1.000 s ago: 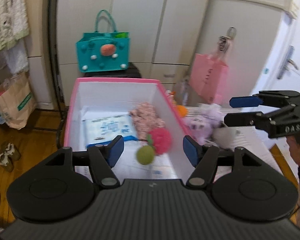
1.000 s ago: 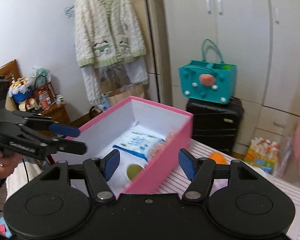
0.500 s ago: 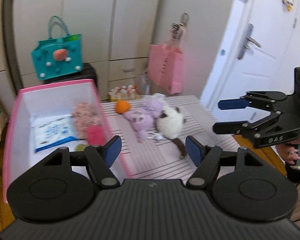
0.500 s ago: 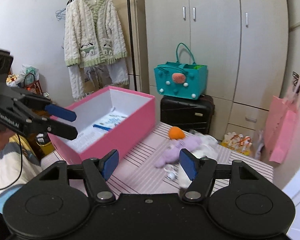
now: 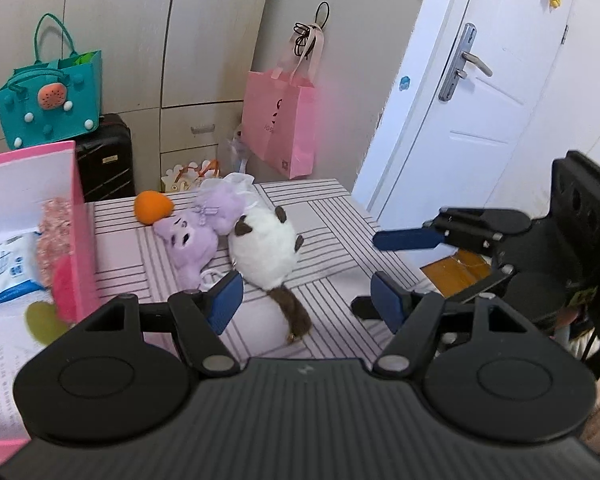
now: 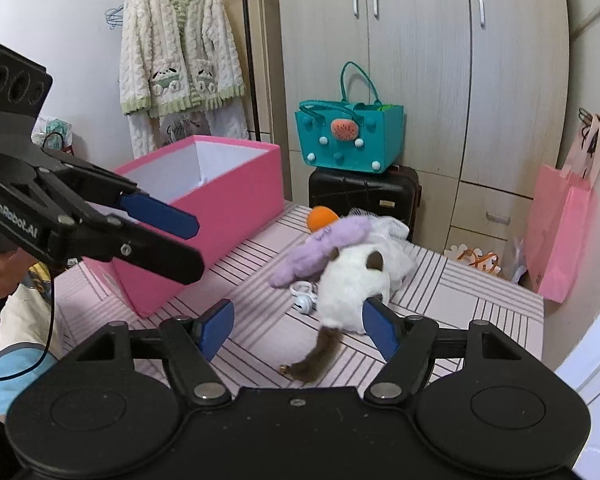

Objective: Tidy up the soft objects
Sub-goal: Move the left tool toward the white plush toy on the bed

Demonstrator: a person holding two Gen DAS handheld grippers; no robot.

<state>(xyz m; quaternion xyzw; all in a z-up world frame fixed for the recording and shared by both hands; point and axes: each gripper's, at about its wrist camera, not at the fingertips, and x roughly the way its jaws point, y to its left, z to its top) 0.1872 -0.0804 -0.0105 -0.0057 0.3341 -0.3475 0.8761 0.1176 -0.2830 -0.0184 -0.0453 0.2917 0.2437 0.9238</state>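
Observation:
A white plush with a brown tail (image 5: 266,252) (image 6: 356,292) lies on the striped table beside a purple plush (image 5: 188,240) (image 6: 324,248) and an orange ball (image 5: 152,208) (image 6: 322,216). The pink box (image 5: 76,216) (image 6: 220,200) at the left holds a tissue packet (image 5: 4,268), a pink knitted toy and a red pompom. My left gripper (image 5: 306,302) (image 6: 192,240) hovers open over the plush's tail without touching it. My right gripper (image 6: 298,330) (image 5: 384,272) is open, its jaws opening, just short of the white plush, with nothing pressed between its pads.
A teal felt bag (image 6: 348,136) sits on a black suitcase (image 6: 364,192) behind the table. A pink paper bag (image 5: 280,120) hangs near the white door (image 5: 480,100). A cardigan (image 6: 180,48) hangs at the back left. The table's far and right edges are close.
Both views have swung from the pink box to the toys on the table. Both grippers came lower and nearer the white plush. The right jaws stand a little wider.

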